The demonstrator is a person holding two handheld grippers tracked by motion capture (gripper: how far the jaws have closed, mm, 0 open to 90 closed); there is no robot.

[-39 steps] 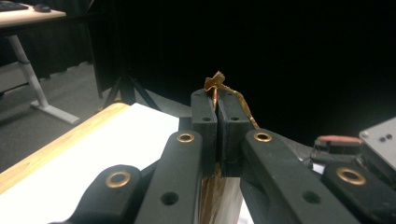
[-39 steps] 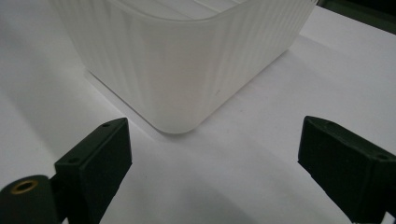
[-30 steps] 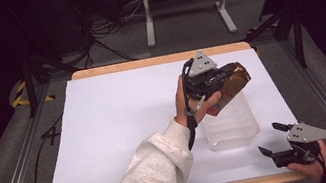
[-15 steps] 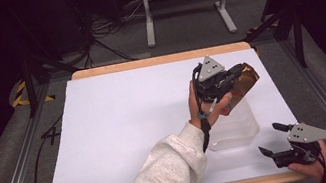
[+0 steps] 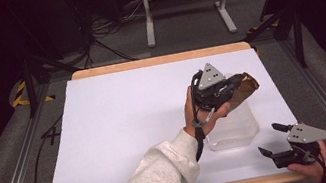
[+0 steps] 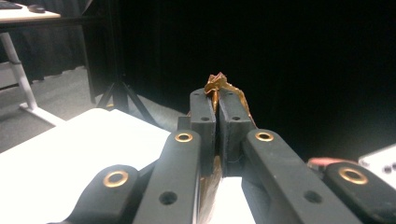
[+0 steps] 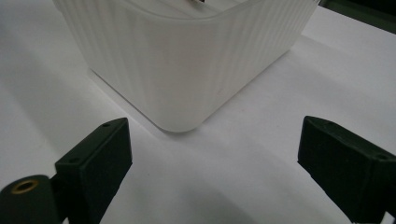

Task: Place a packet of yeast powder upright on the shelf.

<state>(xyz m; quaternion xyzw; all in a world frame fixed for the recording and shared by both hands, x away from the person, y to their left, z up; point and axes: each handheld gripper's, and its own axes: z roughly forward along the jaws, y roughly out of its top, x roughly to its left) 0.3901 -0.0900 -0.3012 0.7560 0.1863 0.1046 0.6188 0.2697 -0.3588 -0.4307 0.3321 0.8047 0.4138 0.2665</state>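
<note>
The room around was dark, with cables on the floor and a white table (image 5: 122, 129) in the middle. We held a brown wrapper (image 5: 244, 88) in the left gripper (image 5: 231, 87), its jaws closed tight on the crumpled foil, as the left gripper view showed (image 6: 219, 86). The wrapper hung in the air above the far side of the clear bin (image 5: 238, 126), which stood near the right edge of the table. The right gripper (image 5: 272, 139) rested low near the front edge, jaws wide apart and holding nothing, and pointed at a corner of the bin (image 7: 182, 70). To do this step well, we judged that we should bring the wrapper over the middle of the bin, lower it, and only then open. Compared with one second before, the left gripper had moved to the right and a little farther away, while the right one stayed in place.
</note>
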